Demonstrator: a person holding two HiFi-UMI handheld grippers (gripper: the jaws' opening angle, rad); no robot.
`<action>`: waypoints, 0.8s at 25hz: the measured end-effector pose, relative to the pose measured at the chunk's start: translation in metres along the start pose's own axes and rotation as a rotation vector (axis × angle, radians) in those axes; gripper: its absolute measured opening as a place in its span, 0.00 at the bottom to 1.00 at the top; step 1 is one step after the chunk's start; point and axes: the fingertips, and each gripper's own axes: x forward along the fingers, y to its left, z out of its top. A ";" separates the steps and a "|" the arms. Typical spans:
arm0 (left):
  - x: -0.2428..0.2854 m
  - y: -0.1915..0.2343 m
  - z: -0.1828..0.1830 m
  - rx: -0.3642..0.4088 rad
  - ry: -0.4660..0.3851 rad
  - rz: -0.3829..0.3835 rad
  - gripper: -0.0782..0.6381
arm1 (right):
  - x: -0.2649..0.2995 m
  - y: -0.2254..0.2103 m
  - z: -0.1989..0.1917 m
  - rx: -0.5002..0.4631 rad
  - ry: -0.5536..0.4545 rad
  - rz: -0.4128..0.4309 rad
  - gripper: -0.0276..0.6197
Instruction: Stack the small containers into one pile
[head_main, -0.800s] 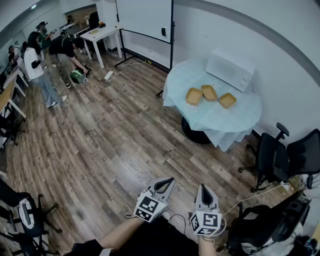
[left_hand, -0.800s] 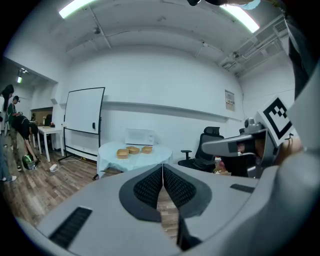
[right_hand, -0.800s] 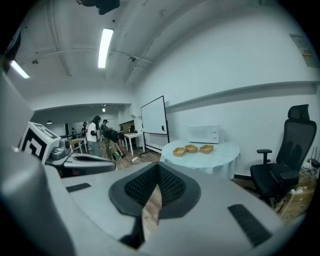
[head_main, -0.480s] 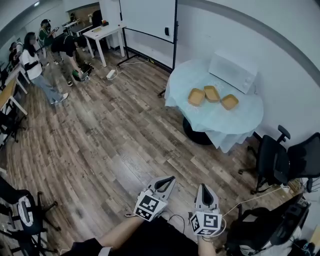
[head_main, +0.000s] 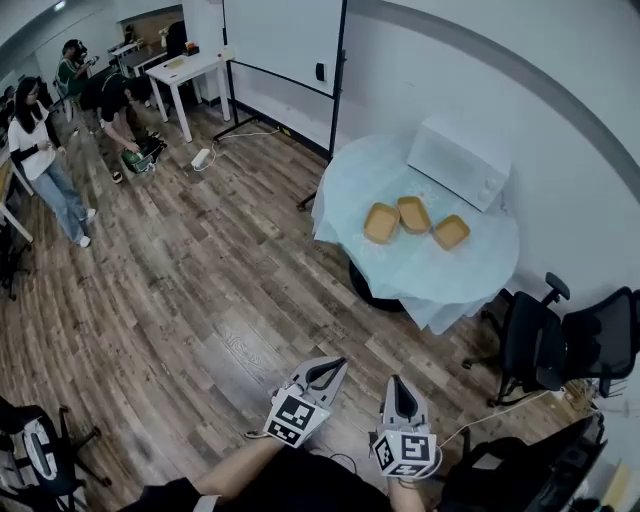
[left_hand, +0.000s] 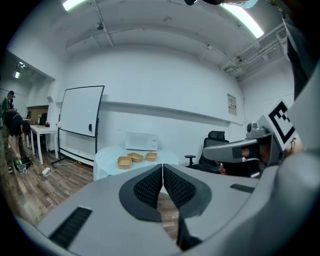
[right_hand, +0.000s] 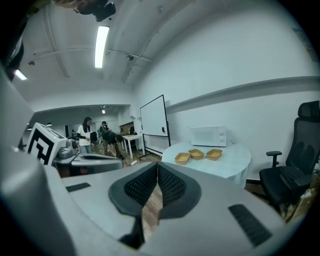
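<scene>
Small containers unstacked on table, left gripper and right gripper fingers closed, empty.

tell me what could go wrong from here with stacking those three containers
1. The containers sit on a loose tablecloth that could bunch or slide if pushed.
2. The left gripper and right gripper are both shut and far off; they must open before reaching a rim.
3. A floor cable and office chairs lie near the path: possible snag.
</scene>
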 end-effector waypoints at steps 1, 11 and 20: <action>0.009 0.011 0.005 0.003 -0.003 -0.009 0.13 | 0.013 -0.002 0.005 -0.002 0.002 -0.010 0.08; 0.080 0.098 0.046 0.052 -0.017 -0.084 0.13 | 0.114 -0.009 0.041 0.032 -0.005 -0.094 0.08; 0.103 0.134 0.052 0.053 -0.009 -0.104 0.13 | 0.158 -0.013 0.046 0.052 -0.004 -0.116 0.08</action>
